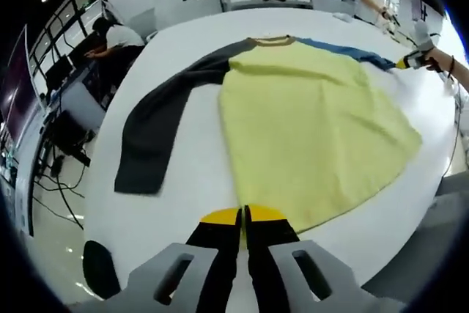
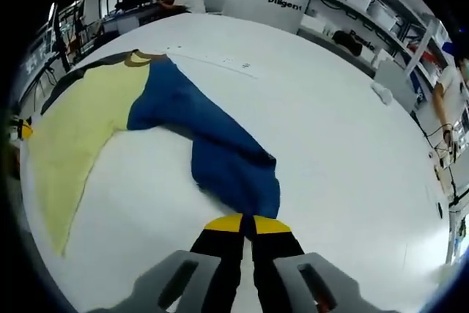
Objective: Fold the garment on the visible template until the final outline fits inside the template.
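Overhead: white table [image 1: 198, 181], garment [image 1: 308, 130] spread flat; shelving [image 2: 366, 5] behind; both fingers pairs clenched, empty.

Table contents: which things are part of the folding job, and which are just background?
Job:
yellow garment
its grey sleeve
its blue sleeve
left gripper
right gripper

Background:
white table
storage shelves
person at a desk
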`<state>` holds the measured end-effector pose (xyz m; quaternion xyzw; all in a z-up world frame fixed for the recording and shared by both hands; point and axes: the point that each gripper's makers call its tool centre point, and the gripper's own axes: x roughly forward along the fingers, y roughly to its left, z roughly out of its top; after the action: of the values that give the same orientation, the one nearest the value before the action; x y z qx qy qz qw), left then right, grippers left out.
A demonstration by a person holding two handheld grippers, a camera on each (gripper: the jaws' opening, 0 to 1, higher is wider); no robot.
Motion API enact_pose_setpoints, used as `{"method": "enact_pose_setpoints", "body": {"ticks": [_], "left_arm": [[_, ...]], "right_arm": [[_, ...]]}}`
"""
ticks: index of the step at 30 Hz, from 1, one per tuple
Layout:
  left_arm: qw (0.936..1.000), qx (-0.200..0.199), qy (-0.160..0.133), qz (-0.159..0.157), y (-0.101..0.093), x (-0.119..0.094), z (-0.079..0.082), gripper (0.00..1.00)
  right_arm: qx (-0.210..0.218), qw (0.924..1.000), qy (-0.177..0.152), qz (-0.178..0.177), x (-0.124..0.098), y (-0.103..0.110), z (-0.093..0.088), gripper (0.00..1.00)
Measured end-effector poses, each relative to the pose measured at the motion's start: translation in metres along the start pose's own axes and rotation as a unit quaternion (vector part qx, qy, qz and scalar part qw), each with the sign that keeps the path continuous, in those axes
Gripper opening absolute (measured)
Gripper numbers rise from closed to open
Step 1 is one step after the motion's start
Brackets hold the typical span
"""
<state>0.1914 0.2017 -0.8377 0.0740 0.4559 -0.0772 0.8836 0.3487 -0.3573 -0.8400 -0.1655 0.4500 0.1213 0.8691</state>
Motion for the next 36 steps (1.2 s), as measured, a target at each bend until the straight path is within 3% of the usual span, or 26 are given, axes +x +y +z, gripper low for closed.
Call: {"method": "enact_pose_setpoints", "body": {"ticks": [9,15,29,32,34,36], "left_arm": [[0.9998,0.009,0.017,0.002,-0.001,0.0,-0.014,0.06],[0.9997,0.011,0.02,0.005,-0.001,0.001,-0.014,0.06],[0.9999,-0.004,0.007,0.008,-0.001,0.0,-0.014,0.09],[0.9998,-0.004,-0.017,0.006,-0.002,-0.003,-0.008,0.22],[0.9995,-0.014,-0.029,0.0,-0.004,-0.006,-0.005,0.3],[0.999,-0.017,-0.04,-0.001,-0.005,-0.009,-0.001,0.33]], "right_arm": [[0.023,0.9996,0.002,-0.016,0.0,-0.014,-0.006,0.0],[0.031,0.9988,0.025,-0.03,0.01,-0.021,-0.016,0.0],[0.059,0.997,0.028,-0.042,0.013,-0.026,-0.02,0.0],[0.081,0.9959,0.023,-0.034,0.014,-0.023,-0.021,0.07],[0.091,0.995,0.018,-0.036,0.013,-0.021,-0.022,0.18],[0.104,0.9941,0.003,-0.031,0.011,-0.016,-0.019,0.25]]}}
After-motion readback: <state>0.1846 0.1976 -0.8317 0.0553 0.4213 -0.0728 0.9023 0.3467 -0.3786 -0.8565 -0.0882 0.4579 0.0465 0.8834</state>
